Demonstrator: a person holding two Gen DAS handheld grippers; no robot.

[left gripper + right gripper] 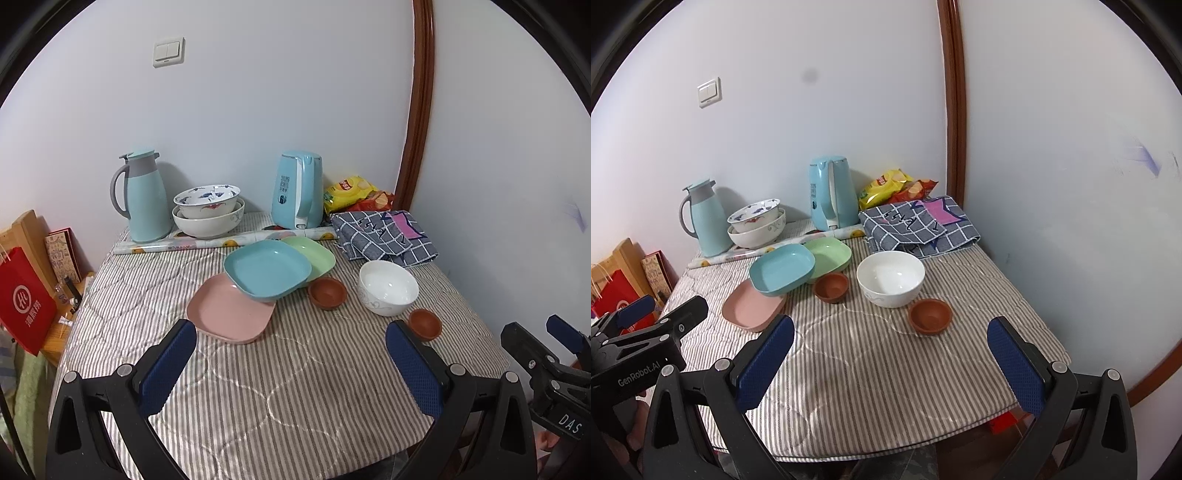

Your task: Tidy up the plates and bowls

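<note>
Three square plates overlap mid-table: a blue plate (pixel 266 272) (pixel 782 268) lies across a pink plate (pixel 231 314) (pixel 753 305) and a green plate (pixel 314 254) (pixel 829 255). Beside them stand a white bowl (pixel 388 287) (pixel 891 278) and two small brown bowls, one by the plates (pixel 327 292) (pixel 831 287), one nearer (pixel 425 322) (pixel 930 316). Two patterned bowls (pixel 208 211) (pixel 757 223) are nested at the back. My left gripper (pixel 291 339) and right gripper (pixel 891 338) hover open and empty over the front of the table.
The striped tablecloth (pixel 295 387) (pixel 868 369) covers the table. At the back stand a blue thermos (pixel 142 195), a blue kettle (pixel 297 190), a paper roll (pixel 221 240), snack bags (pixel 351 190) and a folded checked cloth (pixel 384 234). A red bag (pixel 24 302) sits left, off the table.
</note>
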